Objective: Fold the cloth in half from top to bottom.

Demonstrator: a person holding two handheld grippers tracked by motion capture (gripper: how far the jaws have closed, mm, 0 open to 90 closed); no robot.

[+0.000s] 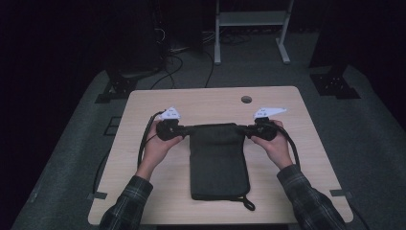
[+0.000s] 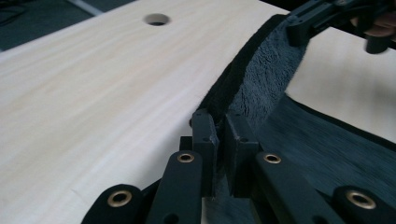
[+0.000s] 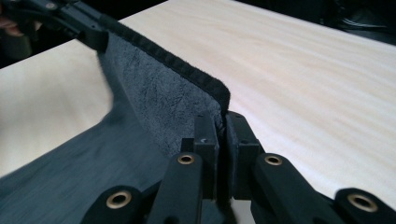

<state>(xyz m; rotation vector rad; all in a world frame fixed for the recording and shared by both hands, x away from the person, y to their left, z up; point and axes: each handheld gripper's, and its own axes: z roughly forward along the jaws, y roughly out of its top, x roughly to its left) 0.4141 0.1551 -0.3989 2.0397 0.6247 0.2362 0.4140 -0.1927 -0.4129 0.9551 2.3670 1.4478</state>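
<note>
**Dark cloth gripped at its two far corners; fold or lift not yet completed**

The near end of the dark cloth (image 1: 218, 165), with its cord loop, is left flat on the bench (image 1: 143, 103). The far edge is raised clear of the bench and stretched between the left tongs (image 2: 222, 133) and right tongs (image 3: 222, 133), each clamped tight on one corner. Carrying the raised edge over is judged still outstanding.

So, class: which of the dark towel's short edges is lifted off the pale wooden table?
The far edge of the dark folded towel, stretched between the left gripper and right gripper; the near edge lies flat on the pale wooden table.
</note>
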